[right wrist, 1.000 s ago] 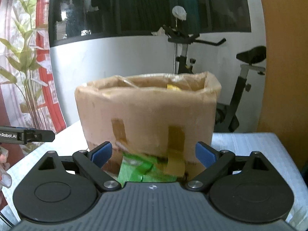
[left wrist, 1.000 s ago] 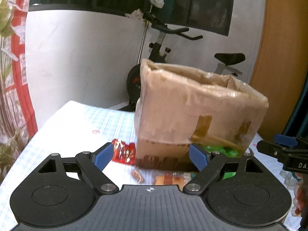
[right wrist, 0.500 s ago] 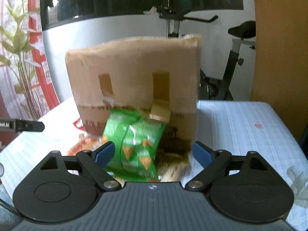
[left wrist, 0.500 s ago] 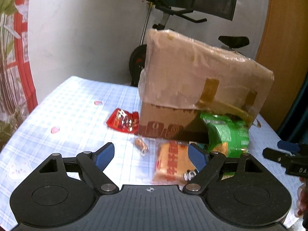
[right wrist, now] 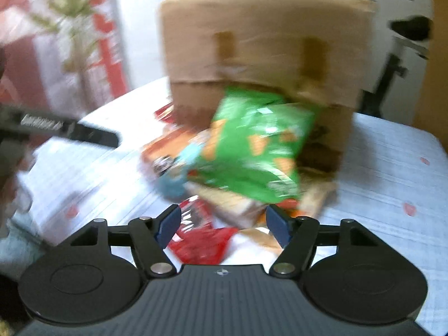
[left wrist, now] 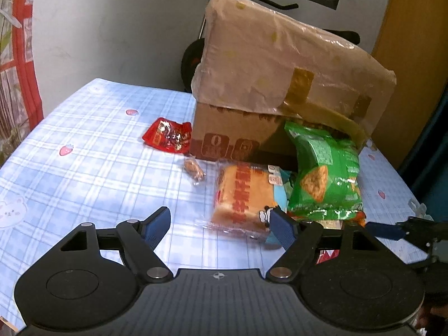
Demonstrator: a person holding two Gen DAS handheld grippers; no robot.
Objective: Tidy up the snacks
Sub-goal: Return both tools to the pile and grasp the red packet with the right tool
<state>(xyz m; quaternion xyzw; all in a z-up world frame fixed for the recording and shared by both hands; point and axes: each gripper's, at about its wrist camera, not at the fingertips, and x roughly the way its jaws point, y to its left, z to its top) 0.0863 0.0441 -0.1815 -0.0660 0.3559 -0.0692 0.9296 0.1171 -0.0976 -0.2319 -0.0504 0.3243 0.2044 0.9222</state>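
In front of the tipped cardboard box [left wrist: 252,106], spilled snack packets [left wrist: 324,173] now await sorting as both the left gripper [left wrist: 221,224] and the right gripper [right wrist: 222,224], jaws just narrowing yet empty, sink toward them.

left gripper [left wrist: 219,225]: black ribbed body, blue pads, silver pivot screws | right gripper [right wrist: 222,224]: matched it, white lettering on its side

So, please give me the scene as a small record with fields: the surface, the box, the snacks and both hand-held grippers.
surface: table with blue checked cloth
box: cardboard box, opening facing the camera, snacks spilling out in front
snacks: green chip bag; orange bread pack; red packet; small wrapped sweet
left hand-held gripper: open, holds nothing
right hand-held gripper: jaws just closing, nothing gripped, picture blurred
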